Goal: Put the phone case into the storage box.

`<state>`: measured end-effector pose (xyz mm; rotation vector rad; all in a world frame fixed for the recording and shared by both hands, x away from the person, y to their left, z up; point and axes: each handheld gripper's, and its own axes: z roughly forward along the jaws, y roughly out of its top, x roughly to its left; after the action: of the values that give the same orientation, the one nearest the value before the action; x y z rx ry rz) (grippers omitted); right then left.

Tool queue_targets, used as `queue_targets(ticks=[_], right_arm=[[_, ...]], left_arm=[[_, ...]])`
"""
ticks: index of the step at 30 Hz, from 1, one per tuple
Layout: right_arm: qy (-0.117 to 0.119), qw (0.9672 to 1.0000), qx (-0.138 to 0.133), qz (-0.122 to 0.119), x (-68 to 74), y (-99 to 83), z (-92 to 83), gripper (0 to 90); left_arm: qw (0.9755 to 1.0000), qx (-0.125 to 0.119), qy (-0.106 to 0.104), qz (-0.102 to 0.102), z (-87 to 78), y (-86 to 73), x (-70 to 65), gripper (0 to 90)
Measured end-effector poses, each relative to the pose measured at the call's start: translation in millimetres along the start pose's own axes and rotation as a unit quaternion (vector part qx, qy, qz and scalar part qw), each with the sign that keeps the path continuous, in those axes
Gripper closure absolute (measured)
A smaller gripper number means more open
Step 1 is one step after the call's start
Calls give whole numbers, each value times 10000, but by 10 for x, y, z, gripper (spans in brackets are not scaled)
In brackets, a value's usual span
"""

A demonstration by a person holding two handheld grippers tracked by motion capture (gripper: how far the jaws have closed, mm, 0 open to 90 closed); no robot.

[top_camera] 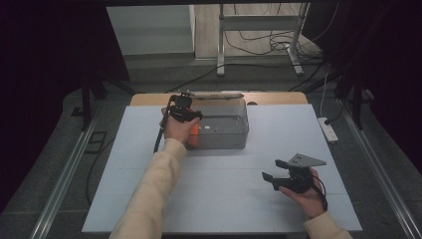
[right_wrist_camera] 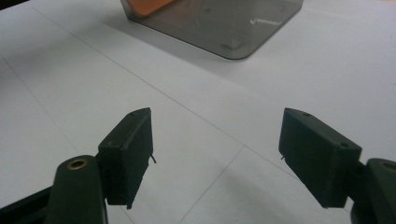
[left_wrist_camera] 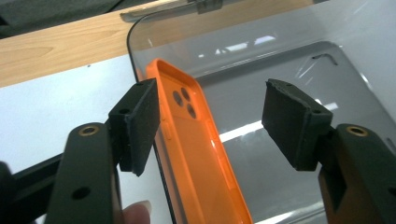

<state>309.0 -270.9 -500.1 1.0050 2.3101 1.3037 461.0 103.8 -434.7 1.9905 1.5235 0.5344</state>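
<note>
An orange phone case leans on its long edge against the left wall of a clear grey bin, camera cut-outs toward the far end. My left gripper hovers over the bin's left end. Its jaws are open, and the case sits just inside the left pad with no pad pressing on it. My right gripper is held low over the white board at the front right, open, with only bare board between its jaws. The bin's near corner lies ahead of it.
The bin stands at the back of a white board laid on a wooden table. A flat grey lid-like piece lies behind the bin. A power strip rests off the board's right edge. A metal stand stands beyond.
</note>
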Motion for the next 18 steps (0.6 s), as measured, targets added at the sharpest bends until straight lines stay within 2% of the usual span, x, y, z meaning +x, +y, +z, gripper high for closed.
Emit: queue_targets(ticks=[7,13,18], right_arm=[[-4,10000,1,-5,0,0,-2,266],[-10,10000,3,-2,-1,0,-3,266],[-2,10000,-6,6,-2,-1,-4,266]], left_arm=[[9993,-116,-346,63,-66,1,26,352],[9987,-162,-488,65,-111,-2,52,337],[9970,-243,-730,86,-186,0,90,332]])
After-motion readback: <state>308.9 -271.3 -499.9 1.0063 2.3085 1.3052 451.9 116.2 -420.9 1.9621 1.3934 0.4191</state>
